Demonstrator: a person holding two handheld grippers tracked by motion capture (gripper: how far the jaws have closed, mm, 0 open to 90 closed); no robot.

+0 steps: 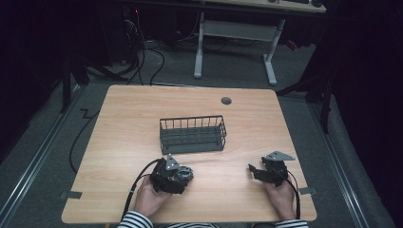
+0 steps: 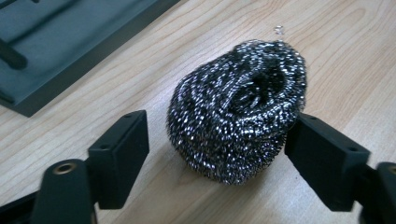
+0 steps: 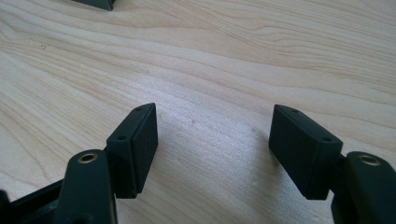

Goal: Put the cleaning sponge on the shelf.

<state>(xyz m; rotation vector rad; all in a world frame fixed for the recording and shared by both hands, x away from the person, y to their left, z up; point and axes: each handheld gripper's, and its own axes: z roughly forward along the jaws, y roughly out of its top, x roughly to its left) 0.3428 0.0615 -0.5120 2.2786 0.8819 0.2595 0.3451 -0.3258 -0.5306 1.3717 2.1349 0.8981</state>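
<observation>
Steel wool scourer (image 2: 238, 112): is lying on the wooden surface (image 1: 128, 123), near its front edge, left of centre; is being seen between the jaws of the left hand-held gripper (image 2: 217, 149).
Contact: the right-side jaw in the left gripper view is touching the scourer; a small gap is being left at the other jaw.
Left hand-held gripper: jaws are standing wide around the scourer, not closed on it; is being held by the left hand (image 1: 151, 195).
Wire basket (image 1: 192, 134): dark, is sitting mid-surface, just beyond the scourer and apart from it.
Right hand-held gripper (image 1: 255, 171): is being held by the right hand (image 1: 280, 197) near the front right of the surface, well apart from the scourer; jaws are spread wide over bare wood, with nothing between them.
Sleeves (image 1: 135, 221): striped, are being seen at the bottom edge of the high view.
</observation>
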